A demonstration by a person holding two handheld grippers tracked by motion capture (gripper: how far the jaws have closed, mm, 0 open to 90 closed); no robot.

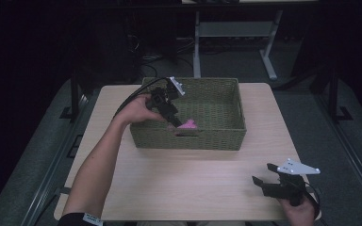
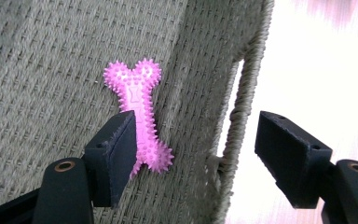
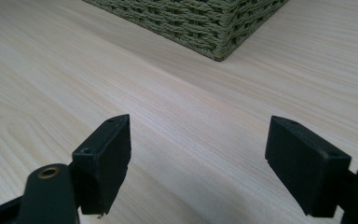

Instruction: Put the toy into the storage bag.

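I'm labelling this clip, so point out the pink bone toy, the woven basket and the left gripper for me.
pink bone toy [image 2: 135, 95], left gripper view, on its spiky shaft.
woven basket [image 1: 217, 140], high view, on its near outer wall.
left gripper [image 2: 193, 149], left gripper view, midway between its open fingertips.

Bright pink on the bone toy [image 2: 137, 116], studded all over with small nubs of the same pink. Olive green on the basket [image 1: 226, 136], tight woven ribbing across floor and walls. Pale wood on the table [image 1: 184, 179], fine lengthwise grain with a looping swirl in the right gripper view. Matt black on the left gripper [image 2: 193, 154] and the right gripper [image 3: 198, 158], brass-coloured rings at the jaw roots. Light grey on the three-cornered plates.
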